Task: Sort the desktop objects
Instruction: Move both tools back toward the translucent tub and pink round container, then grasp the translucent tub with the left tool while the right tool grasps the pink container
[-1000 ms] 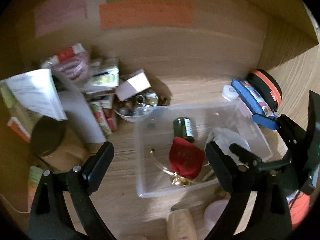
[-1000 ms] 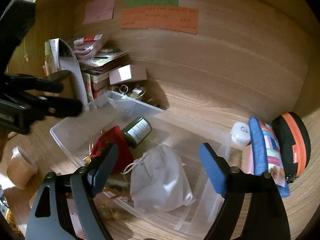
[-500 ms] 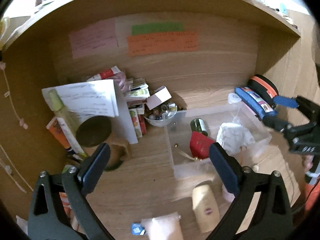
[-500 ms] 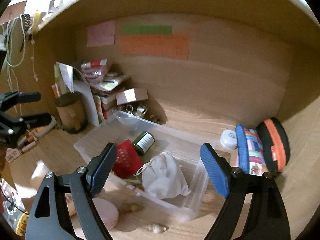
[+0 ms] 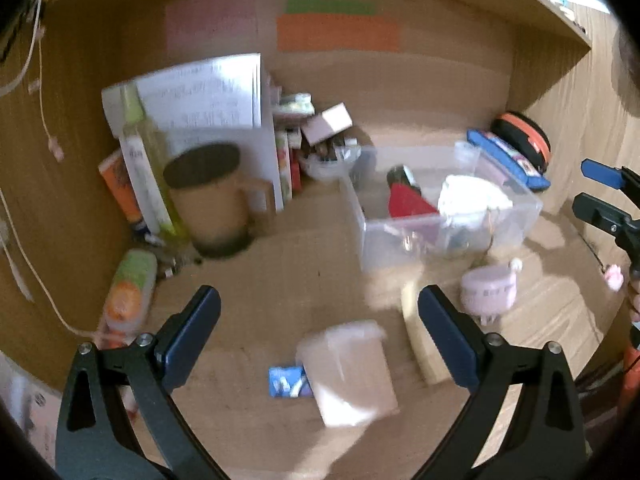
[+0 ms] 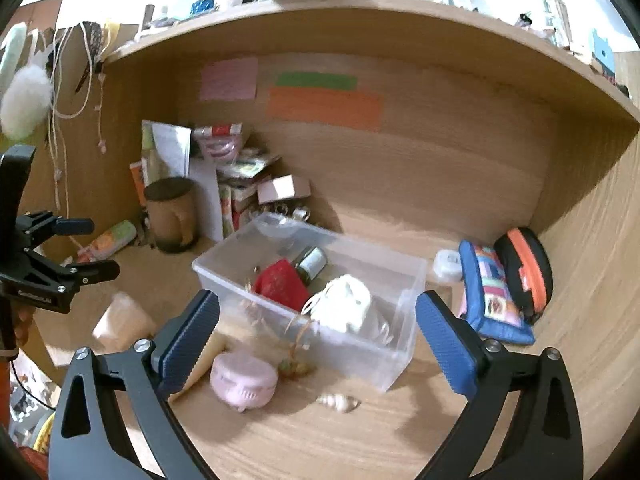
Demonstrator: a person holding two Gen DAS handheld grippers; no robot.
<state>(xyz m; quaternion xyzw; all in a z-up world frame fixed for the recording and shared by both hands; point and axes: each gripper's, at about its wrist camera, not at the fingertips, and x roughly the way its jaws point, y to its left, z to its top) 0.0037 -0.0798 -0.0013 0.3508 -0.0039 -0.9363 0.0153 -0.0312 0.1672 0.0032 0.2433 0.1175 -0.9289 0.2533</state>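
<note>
A clear plastic bin [image 6: 384, 364] stands on the wooden desk and holds a red pouch [image 6: 280, 284], a dark green bottle [image 6: 312, 262] and a white drawstring bag [image 6: 344, 308]; it also shows in the left wrist view [image 5: 400, 240]. My left gripper [image 5: 318, 332] is open and empty above a pale pink packet [image 5: 352, 372]. My right gripper [image 6: 318, 340] is open and empty, in front of the bin. A pink round case [image 6: 244, 376] and a seashell [image 6: 338, 402] lie before the bin.
A brown cup [image 6: 170, 212], papers and books [image 6: 236, 188] crowd the back left corner. A blue pencil case [image 6: 492, 300] and an orange-black pouch [image 6: 528, 272] lie right of the bin. A small blue packet [image 5: 286, 380] and a green-orange tube [image 5: 128, 292] lie on the desk.
Both grippers have pulled back and up from the bin, so more of the desk and its front objects show. Both stay open and empty.
</note>
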